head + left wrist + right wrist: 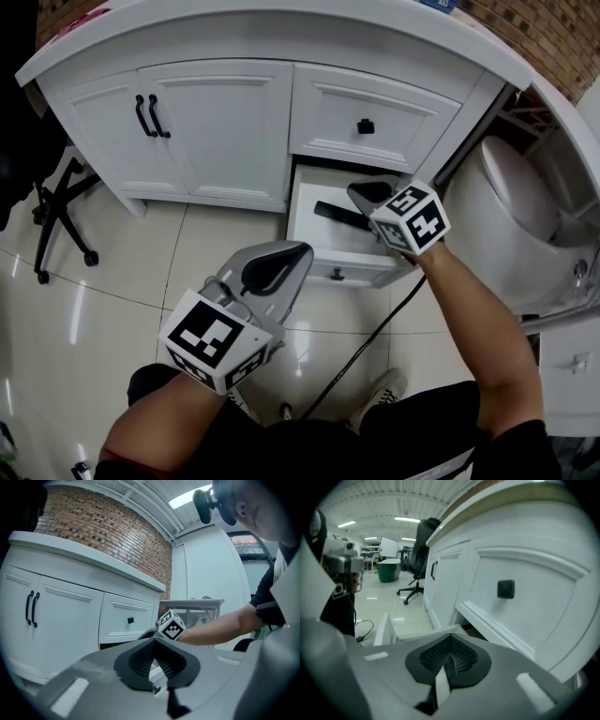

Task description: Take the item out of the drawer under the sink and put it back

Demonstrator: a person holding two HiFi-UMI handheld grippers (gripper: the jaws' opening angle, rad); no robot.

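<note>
The lower drawer [309,246] of the white vanity stands pulled open. A flat black item [336,215] lies inside it, its right end hidden under my right gripper [367,194]. That gripper hangs over the drawer's back right with its jaws shut [450,656]; I cannot tell whether they pinch the item. The drawer's side wall [386,627] shows just beyond the jaws. My left gripper [281,262] is held above the floor tiles left of the drawer front. It is shut on nothing [154,660] and points toward the vanity.
Above the open drawer is a shut drawer with a black knob [366,127]. Two cabinet doors with black handles [150,115] are to the left. A white toilet [525,225] stands close on the right. An office chair base [61,211] sits far left, and a black cable [366,347] crosses the floor.
</note>
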